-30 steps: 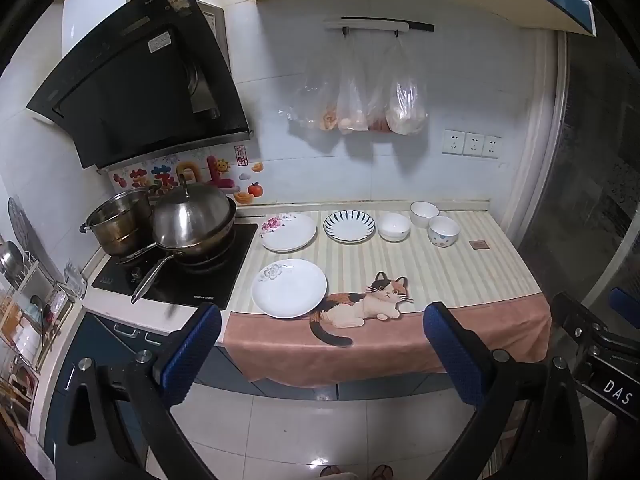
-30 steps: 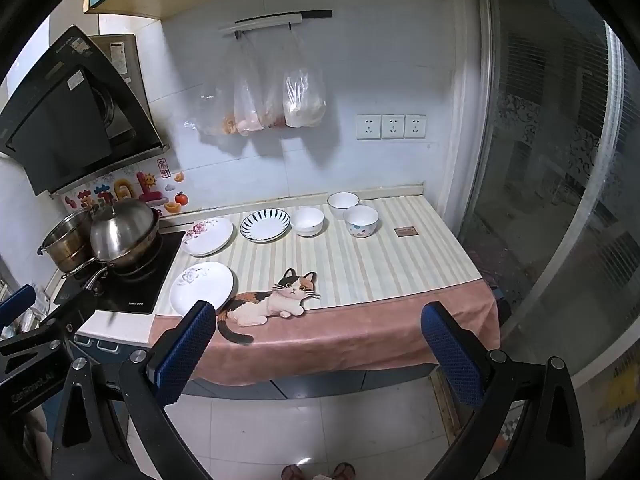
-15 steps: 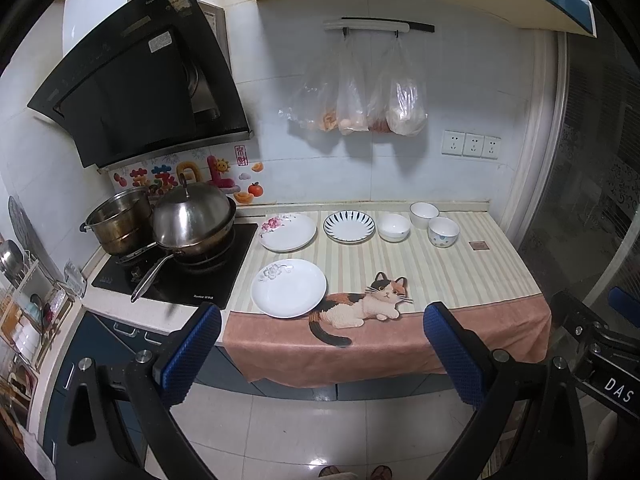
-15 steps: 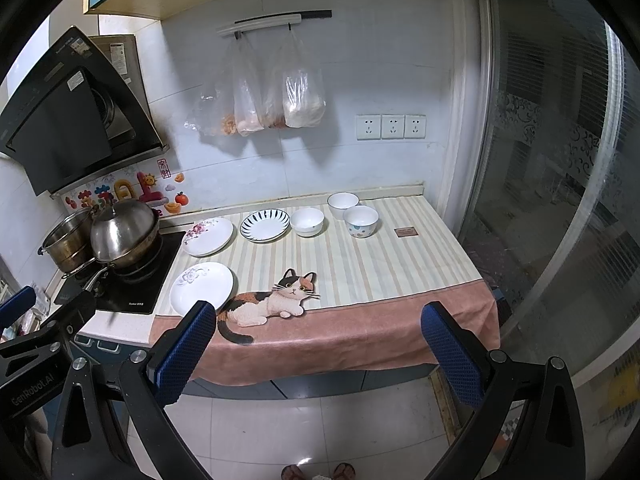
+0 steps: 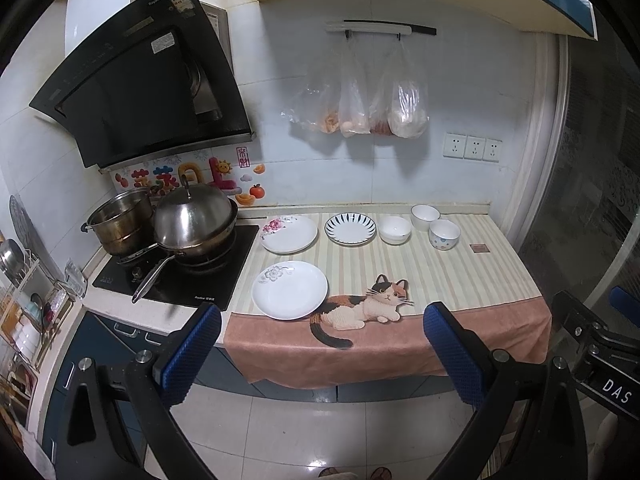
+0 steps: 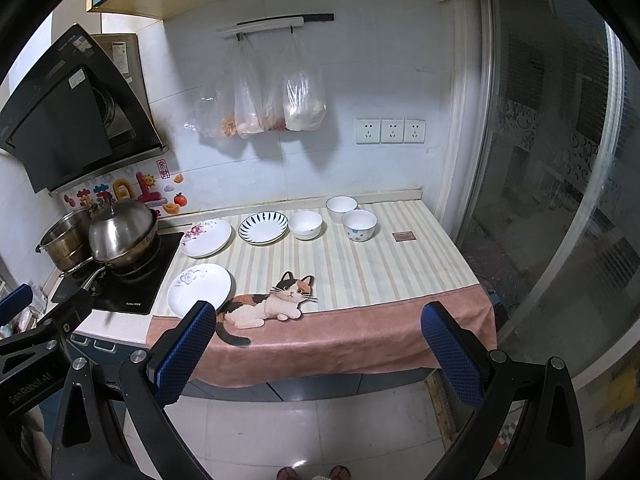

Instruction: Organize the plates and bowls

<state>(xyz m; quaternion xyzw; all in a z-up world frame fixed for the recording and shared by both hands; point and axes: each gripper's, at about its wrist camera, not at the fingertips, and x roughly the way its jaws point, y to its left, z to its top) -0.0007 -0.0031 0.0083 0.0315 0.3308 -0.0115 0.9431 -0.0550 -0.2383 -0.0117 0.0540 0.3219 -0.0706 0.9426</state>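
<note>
Kitchen counter [image 5: 460, 276] at frame centre holds three plates [image 5: 289, 289] [image 5: 289, 233] [image 5: 350, 229] toward the left and three bowls [image 5: 395, 229] [image 5: 425, 217] [image 5: 444, 234] toward the right. Left gripper [image 5: 320, 356] and right gripper [image 6: 318, 354] hover at bottom, jaws apart, empty.

the right tool's [image 6: 318, 326] near finger hides part of the front plate's [image 6: 196, 286] rim. the hanging bags' [image 5: 360, 116] contents are too blurred to name. the small brown tag [image 6: 402, 236] on the desk is unreadable. toes [image 5: 350, 473] are cut off at the bottom edge.
</note>
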